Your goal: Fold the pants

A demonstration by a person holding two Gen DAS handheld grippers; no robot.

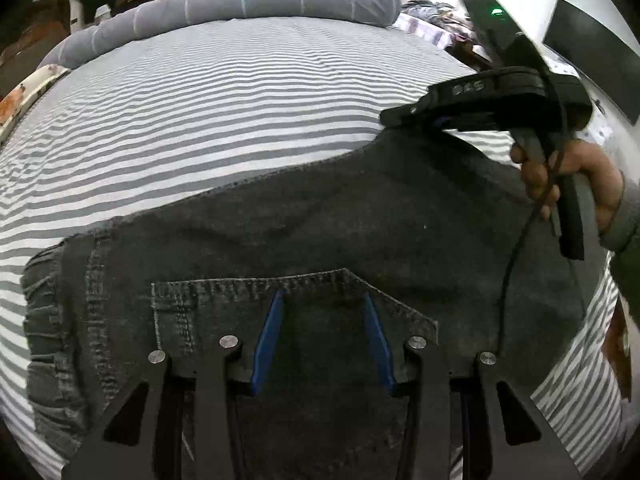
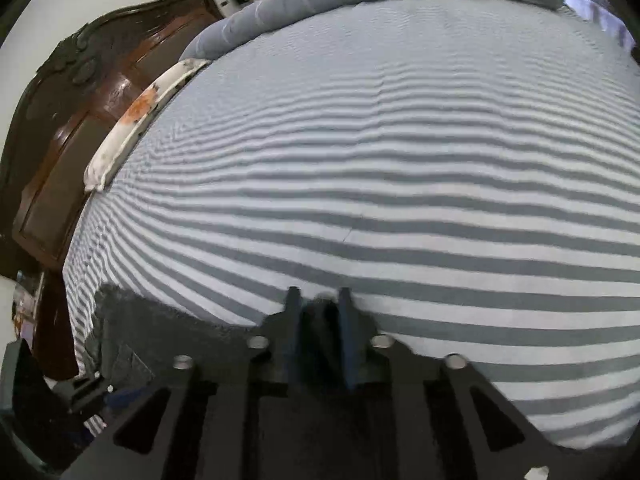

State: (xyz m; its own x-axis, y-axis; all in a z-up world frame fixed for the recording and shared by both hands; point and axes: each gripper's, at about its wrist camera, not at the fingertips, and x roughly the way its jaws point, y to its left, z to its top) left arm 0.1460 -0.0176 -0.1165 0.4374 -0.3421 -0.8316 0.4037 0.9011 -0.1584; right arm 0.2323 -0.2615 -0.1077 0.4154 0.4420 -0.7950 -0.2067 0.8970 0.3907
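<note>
Dark grey denim pants lie on the grey-and-white striped bed. My left gripper is open, its blue fingers spread just above the back pocket near the waistband. In the left wrist view my right gripper is at the far corner of the pants, held by a hand, its jaws close together on the fabric edge. In the right wrist view my right gripper has a fold of the dark pants fabric pinched between its narrowed fingers.
The striped sheet stretches ahead. A rolled grey blanket lies at the far end. A dark wooden headboard and a white floral pillow line the left side. A black device with a green light stands at the right.
</note>
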